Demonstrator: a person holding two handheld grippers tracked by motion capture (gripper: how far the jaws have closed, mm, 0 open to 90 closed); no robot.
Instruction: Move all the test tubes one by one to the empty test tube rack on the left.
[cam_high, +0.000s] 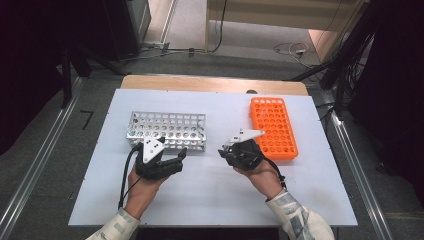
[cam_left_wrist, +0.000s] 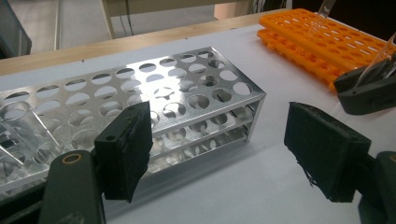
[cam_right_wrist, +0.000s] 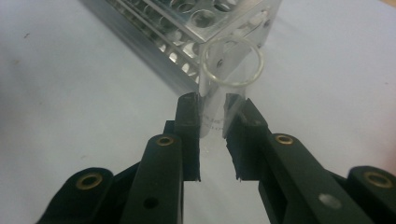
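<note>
Right gripper (cam_right_wrist: 212, 121) clamped on one clear glass test tube (cam_right_wrist: 224, 88), pads pinching its wall below the open rim, tube pointing toward the near end of the metal rack (cam_right_wrist: 196, 21). Left gripper (cam_left_wrist: 217, 149) spread wide, holding nothing, hovering just in front of the same rack. Two racks on the white table (cam_high: 210, 200): one silver metal rack, with what looks like one glass tube at its left end; farther right, one orange plastic rack (cam_high: 274, 127), contents unclear.

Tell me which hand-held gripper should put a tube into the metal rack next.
Right: the right hand-held gripper already clamps a clear tube near the metal rack; the left hand-held gripper is open, holding nothing.
</note>
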